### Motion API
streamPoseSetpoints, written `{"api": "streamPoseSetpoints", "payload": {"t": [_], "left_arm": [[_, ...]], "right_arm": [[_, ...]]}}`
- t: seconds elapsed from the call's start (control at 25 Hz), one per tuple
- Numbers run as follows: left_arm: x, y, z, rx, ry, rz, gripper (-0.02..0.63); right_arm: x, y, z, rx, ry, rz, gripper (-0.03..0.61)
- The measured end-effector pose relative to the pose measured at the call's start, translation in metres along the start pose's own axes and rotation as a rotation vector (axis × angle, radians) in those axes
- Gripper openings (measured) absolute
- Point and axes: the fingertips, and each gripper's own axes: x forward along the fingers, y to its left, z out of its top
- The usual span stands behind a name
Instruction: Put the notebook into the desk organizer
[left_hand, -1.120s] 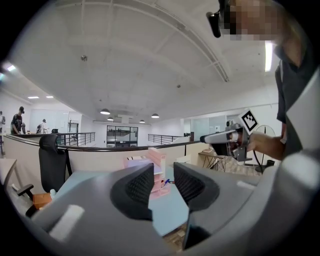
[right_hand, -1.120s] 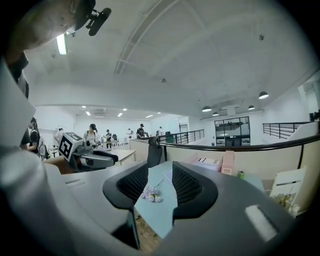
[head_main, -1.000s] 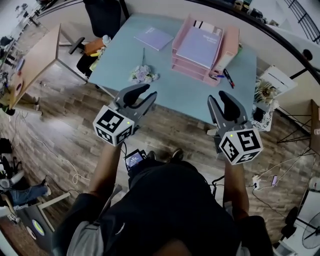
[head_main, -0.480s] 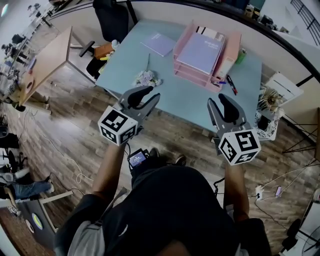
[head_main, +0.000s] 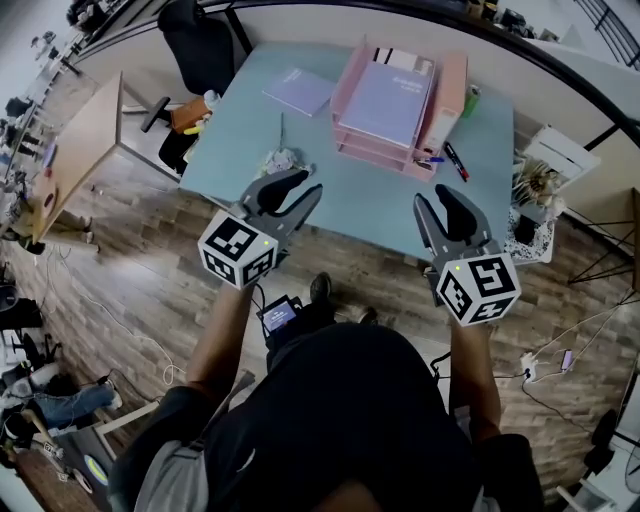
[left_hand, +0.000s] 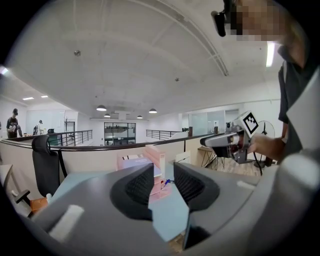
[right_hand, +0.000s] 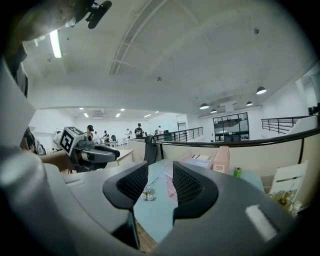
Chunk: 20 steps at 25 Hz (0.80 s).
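**Both tongs open and empty before the table, notebook lying at the far left**

The left gripper is standing half open. Its two dark pads are apart and only air is showing between them. It is touching nothing, and its tips are pointing over the near edge of the table. The right gripper is standing open in the same way, also empty, near the same edge and further right. Each one is carrying a cube with black and white square markers.

A small bunch of flowers is lying close to the near left part of the table.

The notebook, pale lilac, is lying flat near the far left corner, apart from everything else. Its long axis is running roughly along the far edge, a little turned. No writing can be read on its cover.

The desk organizer, pink with stacked trays, is standing at the far edge, right of the notebook. A second notebook is resting on its top tray. There is small print on its cover, too small to read. Pens are lying just beside the organizer's near right corner.
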Motion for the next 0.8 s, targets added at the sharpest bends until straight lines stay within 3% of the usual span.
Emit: {"api": "streamPoseSetpoints", "payload": {"t": [0.8], "left_arm": [[0.057,0.072,0.005,0.023,-0.001,-0.222,0.178]], "right_arm": [[0.049,-0.018,0.01,0.038,-0.008,-0.24,0.144]]}}
